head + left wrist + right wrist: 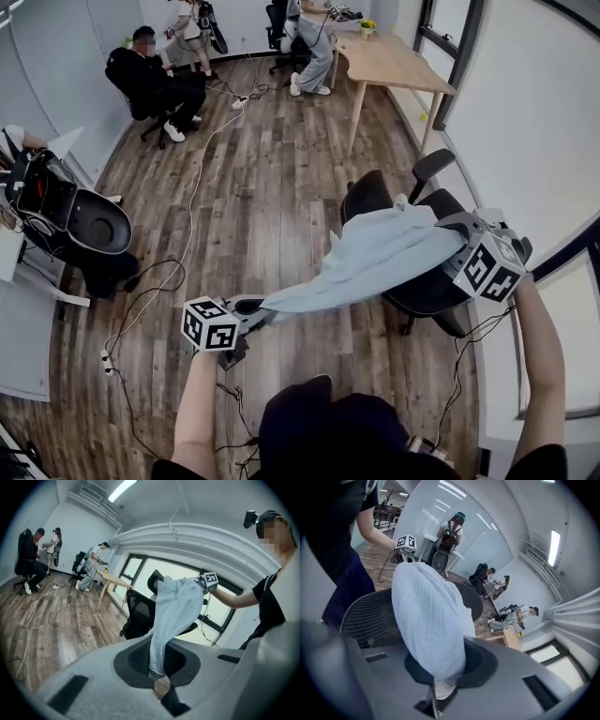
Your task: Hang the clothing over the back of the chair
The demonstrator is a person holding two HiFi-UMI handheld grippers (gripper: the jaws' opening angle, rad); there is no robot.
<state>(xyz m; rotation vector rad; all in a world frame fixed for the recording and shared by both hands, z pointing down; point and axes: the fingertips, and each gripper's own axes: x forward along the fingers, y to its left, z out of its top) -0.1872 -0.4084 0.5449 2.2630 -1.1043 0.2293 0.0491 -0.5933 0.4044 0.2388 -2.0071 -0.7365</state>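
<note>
Both left tongs [255, 306] and right tongs [448, 228] clamp the pale garment [375, 255] above a black chair [366, 199] on plank floor [272, 187].

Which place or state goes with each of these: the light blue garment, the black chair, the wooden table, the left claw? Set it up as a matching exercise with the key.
Things:
1. light blue garment
2. black chair
3. wooden table
4. left claw

Places or states:
a. at the far end of the room, along the window wall
b. spread out in the air, pinched at two ends
c. shut on one end of the cloth
d. on the floor, directly under the cloth

Pairs: 1-b, 2-d, 3-a, 4-c
</note>
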